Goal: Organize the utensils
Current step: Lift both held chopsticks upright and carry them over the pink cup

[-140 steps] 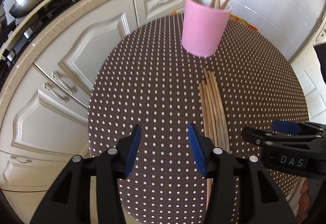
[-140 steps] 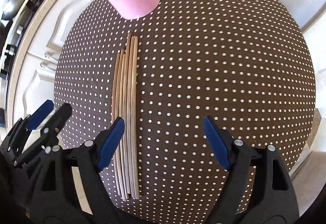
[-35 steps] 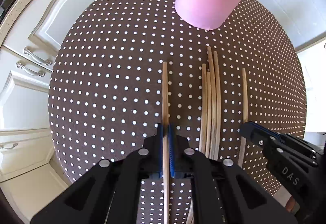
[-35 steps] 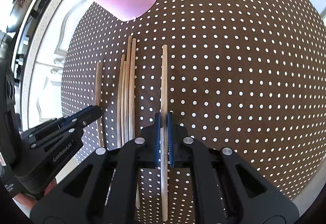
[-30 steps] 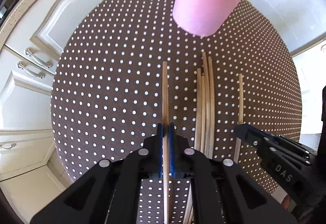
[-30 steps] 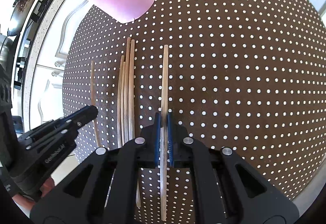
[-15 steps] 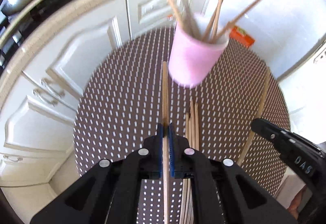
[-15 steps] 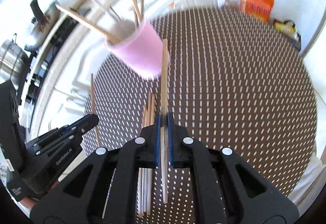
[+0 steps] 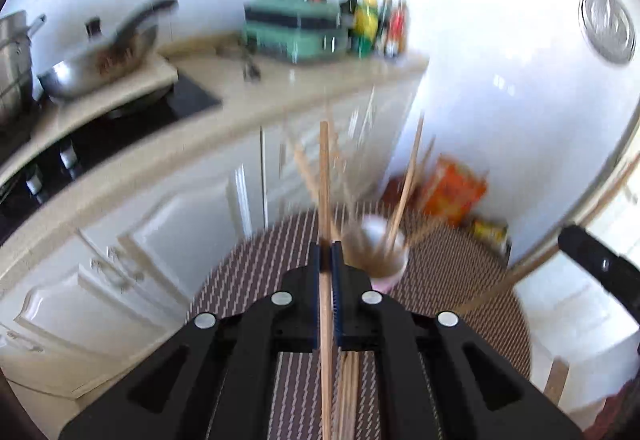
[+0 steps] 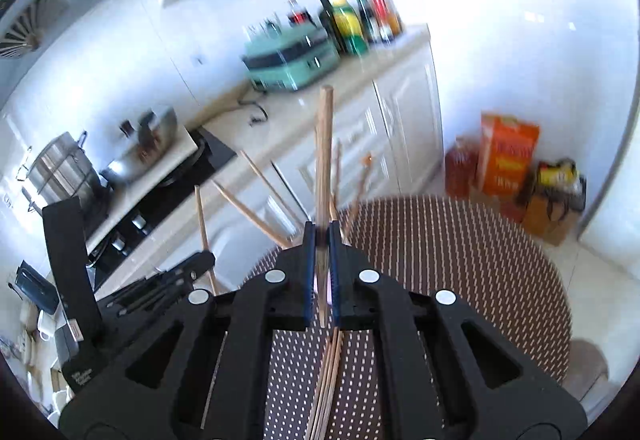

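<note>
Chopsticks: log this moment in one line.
left gripper: shut on chopstick | right gripper: shut on chopstick | pink cup: holds chopsticks | loose bundle: on table

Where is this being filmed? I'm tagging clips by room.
A home kitchen, most likely: a wok on a stove, sauce bottles on the counter, and white cabinets below.

Cup (image 9: pixel 386 268) stands on the table (image 9: pixel 460 280); loose chopsticks (image 10: pixel 326 380) lie before it; counter (image 9: pixel 248 100) behind.
</note>
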Motion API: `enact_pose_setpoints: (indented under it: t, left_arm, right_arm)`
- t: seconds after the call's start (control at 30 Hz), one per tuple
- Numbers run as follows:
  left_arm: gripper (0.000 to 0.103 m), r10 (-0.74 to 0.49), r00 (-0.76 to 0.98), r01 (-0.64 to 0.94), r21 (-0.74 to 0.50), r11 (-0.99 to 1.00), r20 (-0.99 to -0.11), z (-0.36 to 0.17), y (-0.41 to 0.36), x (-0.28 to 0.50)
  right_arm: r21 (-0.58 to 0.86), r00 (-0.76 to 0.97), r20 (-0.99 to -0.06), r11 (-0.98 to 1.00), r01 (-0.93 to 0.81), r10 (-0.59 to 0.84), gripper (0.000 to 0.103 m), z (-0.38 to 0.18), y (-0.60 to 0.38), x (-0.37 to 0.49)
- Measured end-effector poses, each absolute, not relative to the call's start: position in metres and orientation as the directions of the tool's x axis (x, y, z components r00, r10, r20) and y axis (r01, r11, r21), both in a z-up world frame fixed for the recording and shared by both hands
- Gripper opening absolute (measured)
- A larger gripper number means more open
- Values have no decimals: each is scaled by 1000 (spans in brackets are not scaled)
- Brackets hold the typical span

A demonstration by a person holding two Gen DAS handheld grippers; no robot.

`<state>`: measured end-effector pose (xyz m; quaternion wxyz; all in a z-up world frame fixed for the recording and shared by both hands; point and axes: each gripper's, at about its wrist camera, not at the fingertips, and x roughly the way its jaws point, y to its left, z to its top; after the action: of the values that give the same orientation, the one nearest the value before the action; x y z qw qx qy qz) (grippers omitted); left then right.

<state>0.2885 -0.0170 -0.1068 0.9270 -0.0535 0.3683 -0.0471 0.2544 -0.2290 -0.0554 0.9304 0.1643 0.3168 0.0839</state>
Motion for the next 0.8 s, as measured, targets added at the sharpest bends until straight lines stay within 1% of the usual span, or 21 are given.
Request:
enact_pose_setpoints:
  t: [0.17, 0.27, 0.37, 0.47, 0.57, 0.67, 0.8]
  left_arm:
    - [6, -124, 831, 27, -183, 983, -543, -57, -13, 295]
    - [6, -128, 860, 26, -210, 977, -493, -35, -17, 297]
    - [6, -163, 886, 56, -250, 967, -434, -21, -19, 303]
    - [6, -165, 893, 58, -256, 965, -419, -16, -25, 313]
    - [6, -175, 897, 67, -268, 961, -405, -22, -29, 321]
    - [6, -153, 899, 60, -232, 971, -411, -30, -36, 332]
    - [6, -170, 890, 72, -238, 969, -423, -48, -39, 350]
  right_arm:
    - [348, 833, -484, 932, -98, 268, 7, -15, -228, 251]
    - [325, 845, -470, 940, -104, 256, 7, -2, -229, 253]
    - [326, 847, -463, 939, -113, 263, 7, 1, -228, 257]
    - [333, 846, -464, 936, -109, 264, 7, 1, -228, 263]
    - [341, 837, -478, 935, -101, 265, 7, -4, -227, 272]
    - [334, 828, -498, 938, -91, 258, 7, -11, -225, 282]
    - [328, 815, -522, 941, -82, 253, 7, -24, -222, 300]
